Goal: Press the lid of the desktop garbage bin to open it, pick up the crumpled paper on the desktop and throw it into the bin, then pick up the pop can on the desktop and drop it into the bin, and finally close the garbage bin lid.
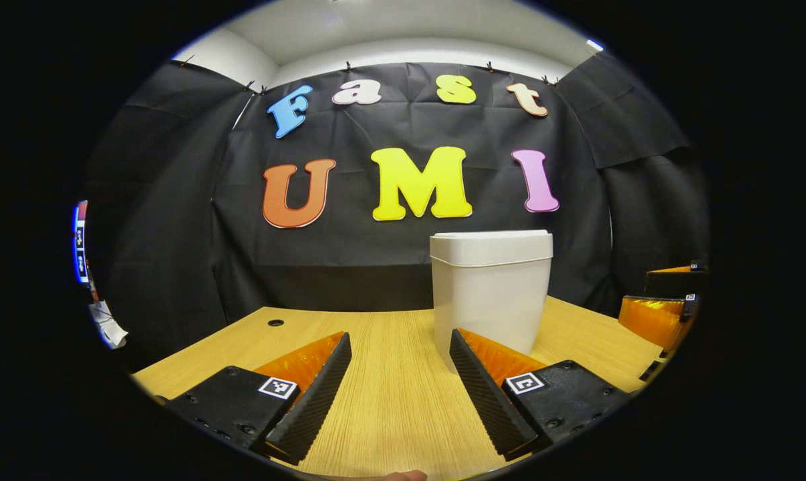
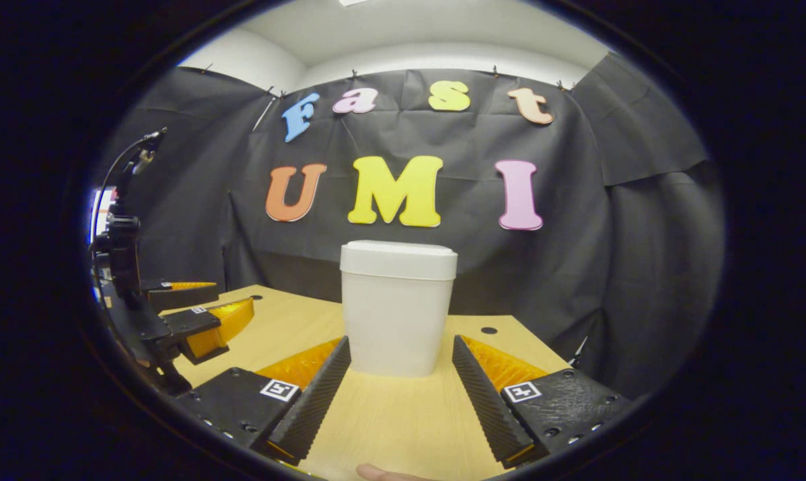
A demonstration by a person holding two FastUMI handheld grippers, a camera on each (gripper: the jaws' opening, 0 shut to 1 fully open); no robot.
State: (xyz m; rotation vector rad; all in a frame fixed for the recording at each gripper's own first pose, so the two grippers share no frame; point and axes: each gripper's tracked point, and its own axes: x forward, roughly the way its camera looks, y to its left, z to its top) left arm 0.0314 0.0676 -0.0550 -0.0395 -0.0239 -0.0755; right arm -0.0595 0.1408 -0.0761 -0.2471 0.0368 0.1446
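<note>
Nearest in the left gripper view, the left hand-held gripper (image 1: 400, 374) has its two ribbed fingers spread wide over bare pale wood-grain worktop (image 1: 389, 407), holding nothing. Just beyond its right finger stands the white plastic desktop garbage bin (image 1: 488, 294), upright, with its flat white lid (image 1: 491, 246) closed on top. The bin sits ahead and to the right of the gap between the fingers, and its lower corner is hidden behind the right finger. A small round hole (image 1: 275, 323) marks the worktop further back on the left. At the far right edge of this view, the other hand-held gripper shows its two fingers apart.

In the right gripper view, the right hand-held gripper (image 2: 401, 377) is also spread wide and empty. The same white bin (image 2: 396, 310) stands straight ahead, centred between the fingers and a little beyond their tips, touching neither. Another small round hole (image 2: 488, 330) lies on the worktop behind and right of the bin. At the left edge, the left hand-held gripper (image 2: 206, 304) hangs over the worktop, well apart from the bin.
</note>
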